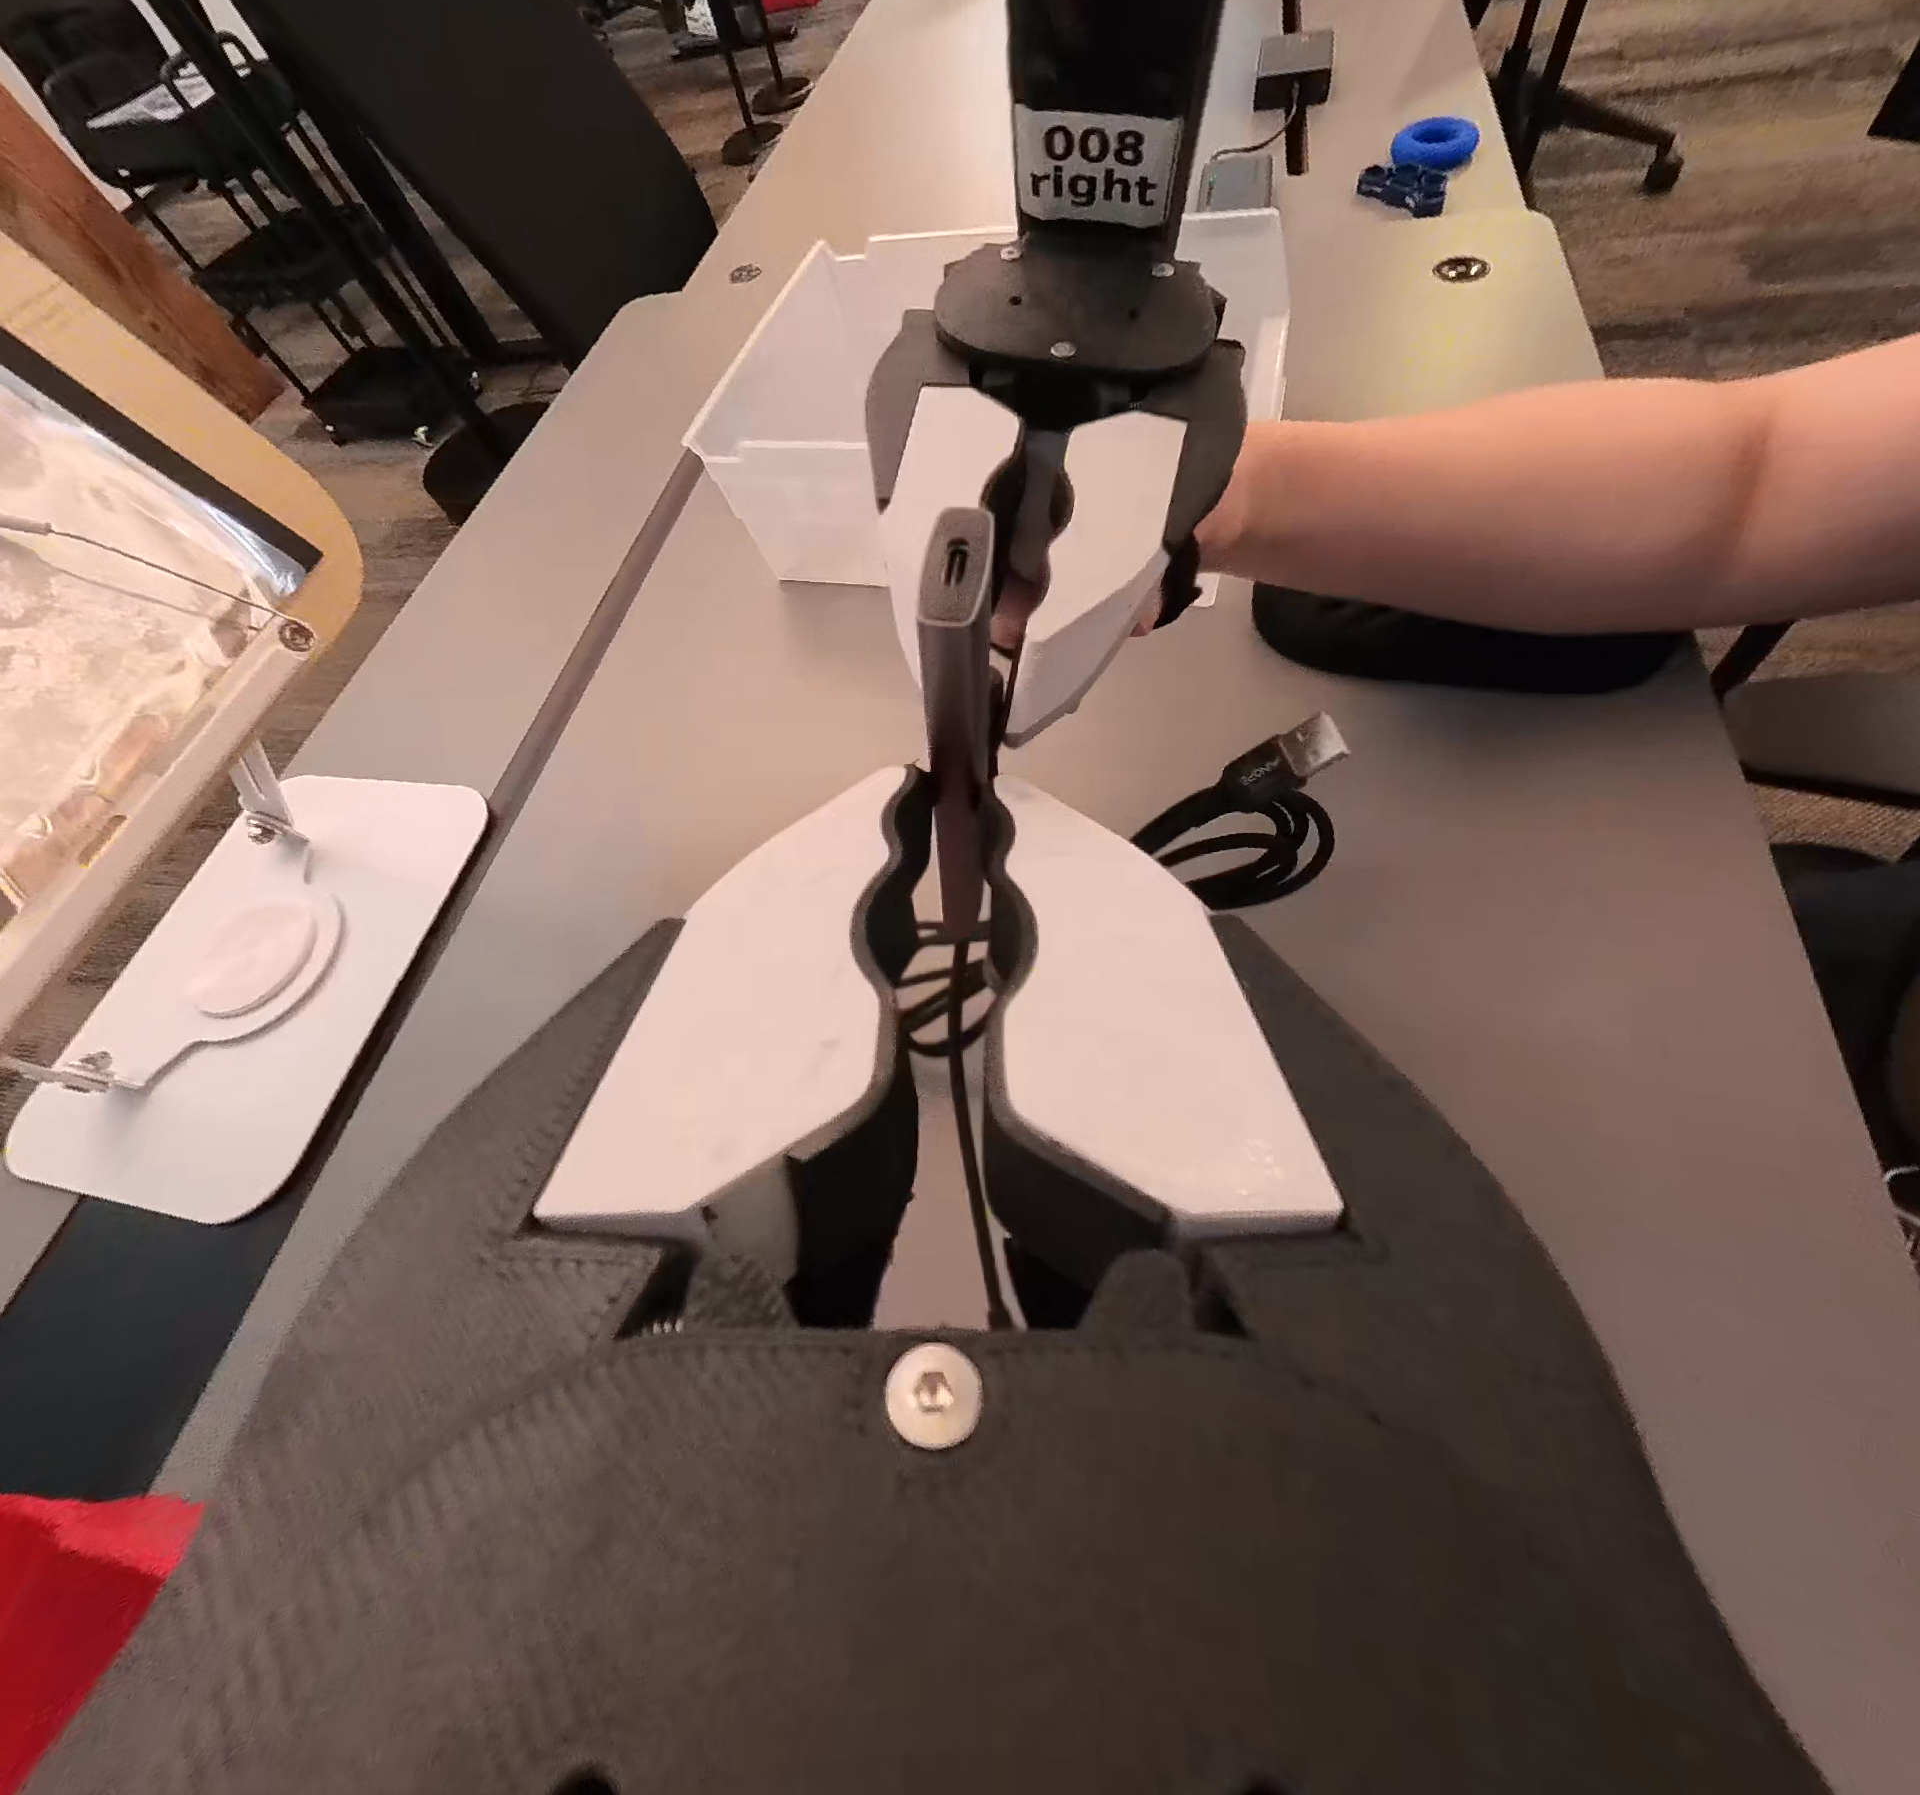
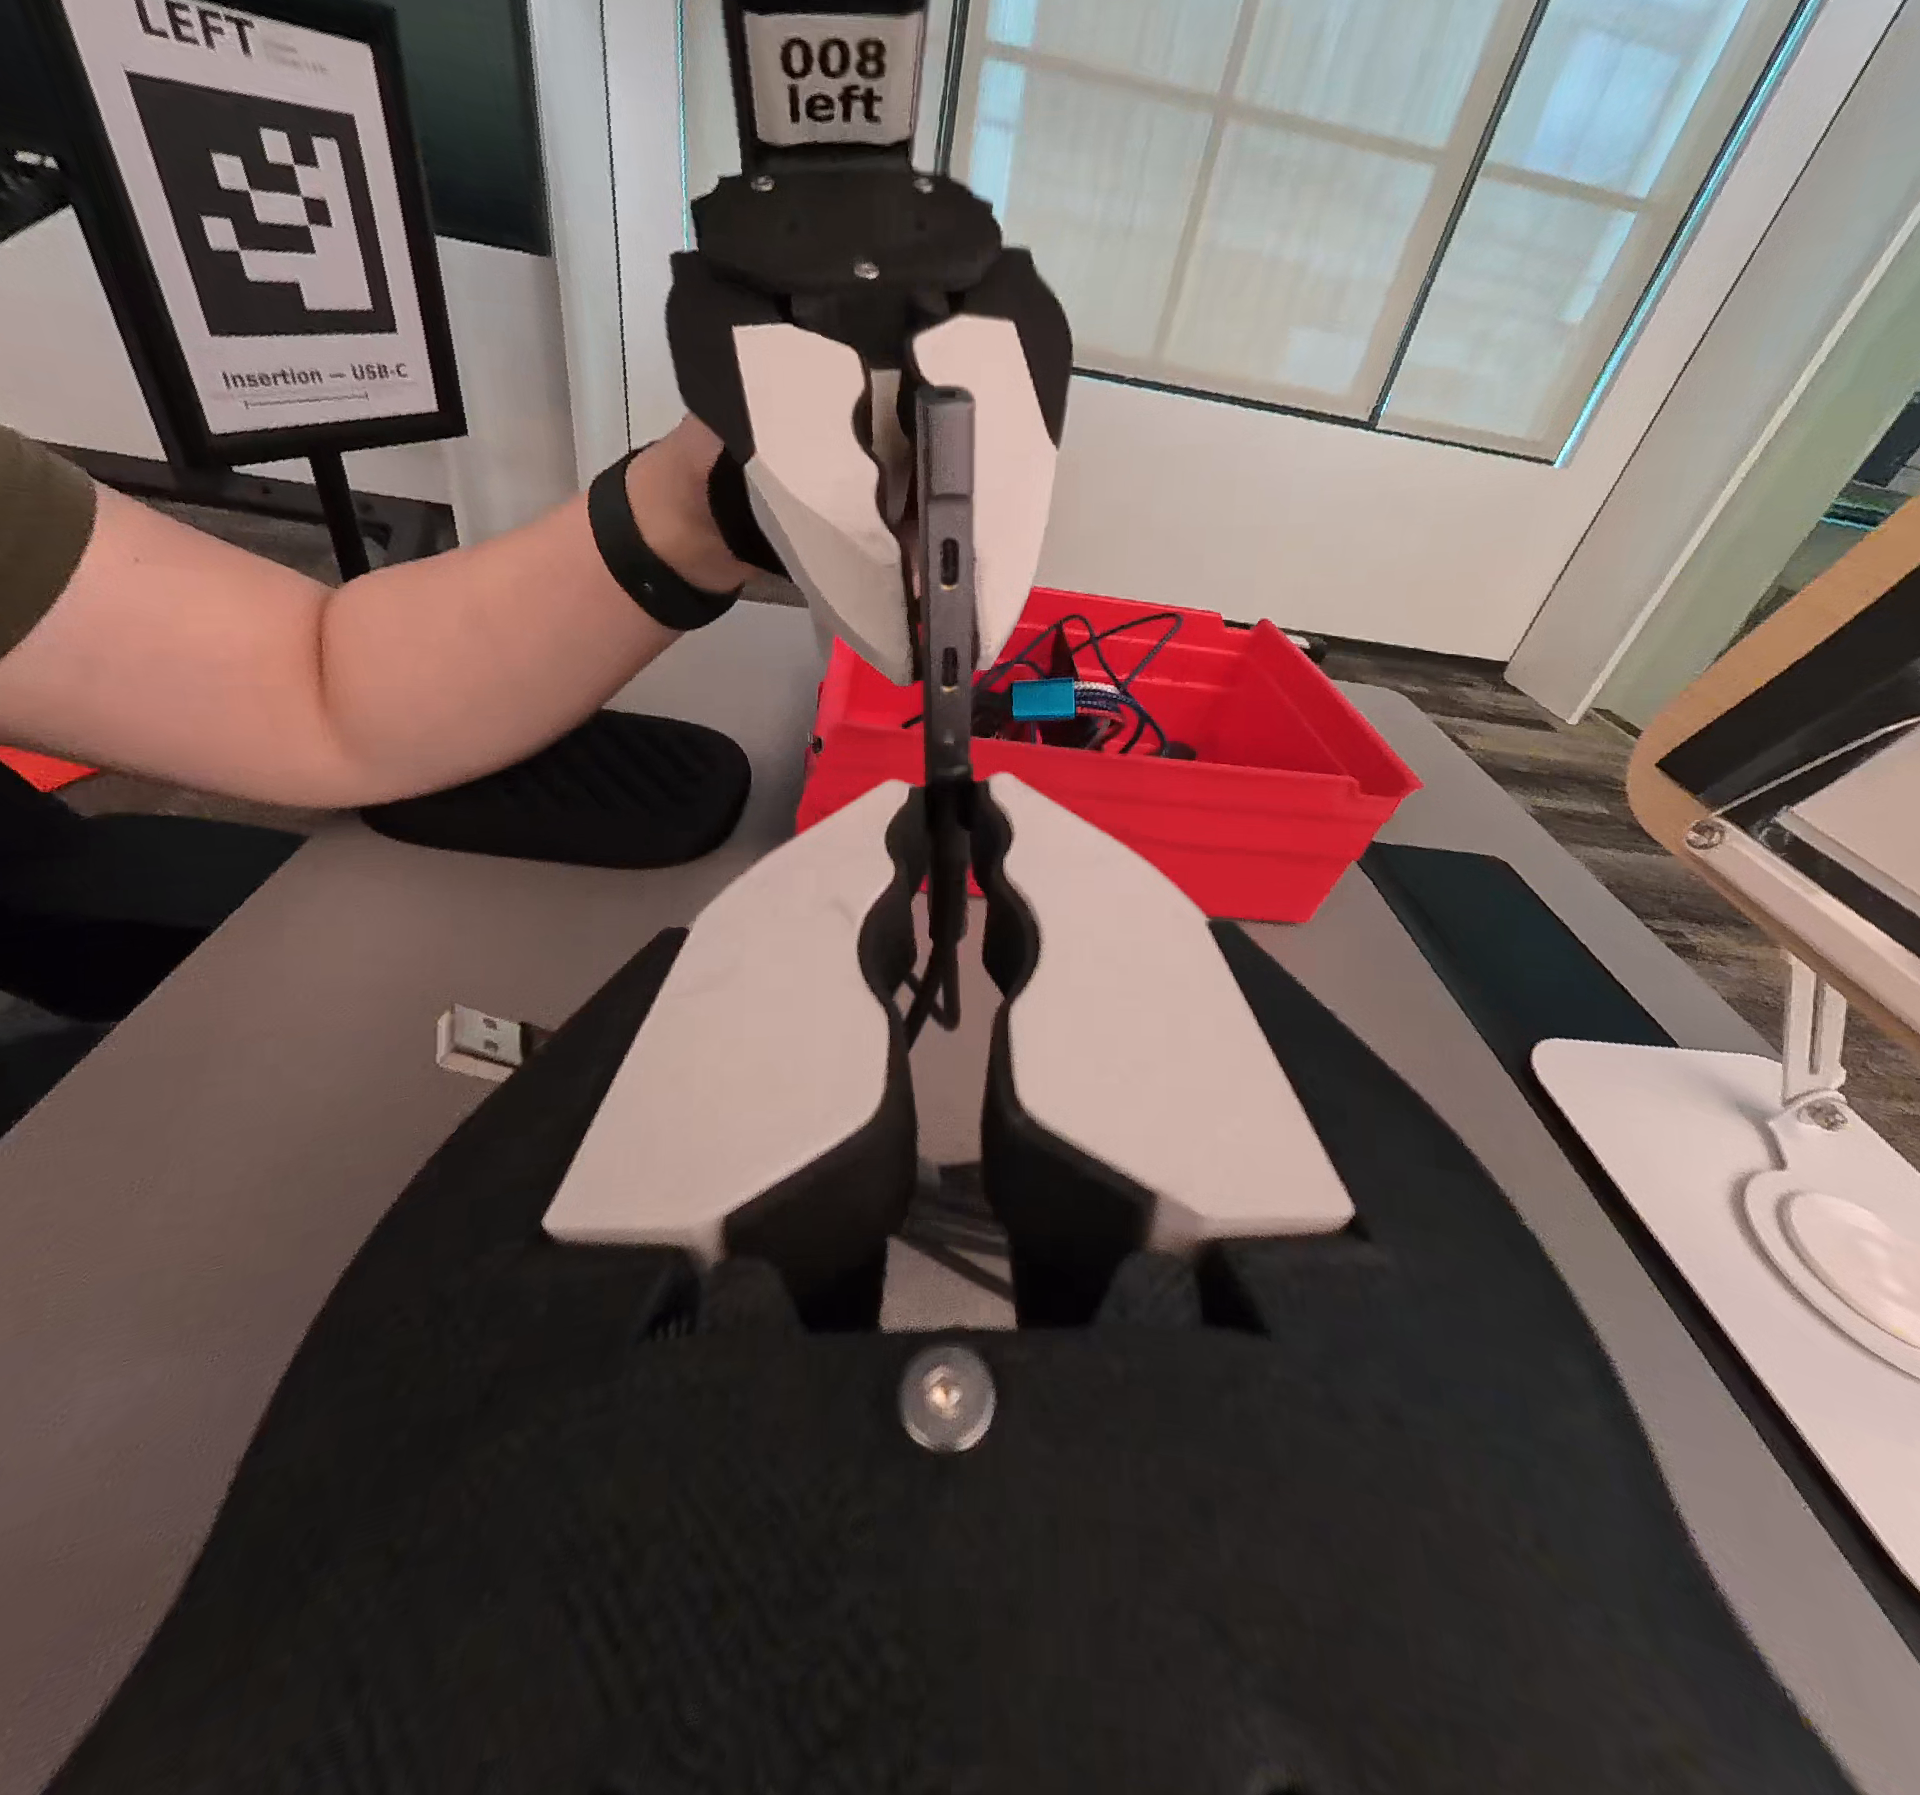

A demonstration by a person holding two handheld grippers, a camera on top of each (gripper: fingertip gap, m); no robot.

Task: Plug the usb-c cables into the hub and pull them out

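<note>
My left gripper [image 1: 956,779] is shut on a slim grey hub [image 1: 951,623], which sticks out past its fingertips. The port in the hub's far end shows empty. My right gripper [image 2: 948,789] is shut on the black plug of a usb-c cable [image 2: 943,846], and the cable hangs down between its fingers. In the right wrist view the hub [image 2: 951,519] stands edge-on in the left gripper [image 2: 940,654], two side ports showing. The plug's tip meets the hub's near end; I cannot tell whether it is seated. In the left wrist view the right gripper [image 1: 1013,696] lies just right of the hub.
A red bin [image 2: 1101,810] of tangled cables stands behind the hub. A clear bin [image 1: 790,457] sits behind the right gripper. A coiled black cable [image 1: 1247,831] with a USB-A plug lies on the grey table. A white stand base [image 1: 249,997] and a black wrist pad [image 2: 561,789] flank the workspace. Only a small space, under 4 cm, lies between the two pairs of fingers.
</note>
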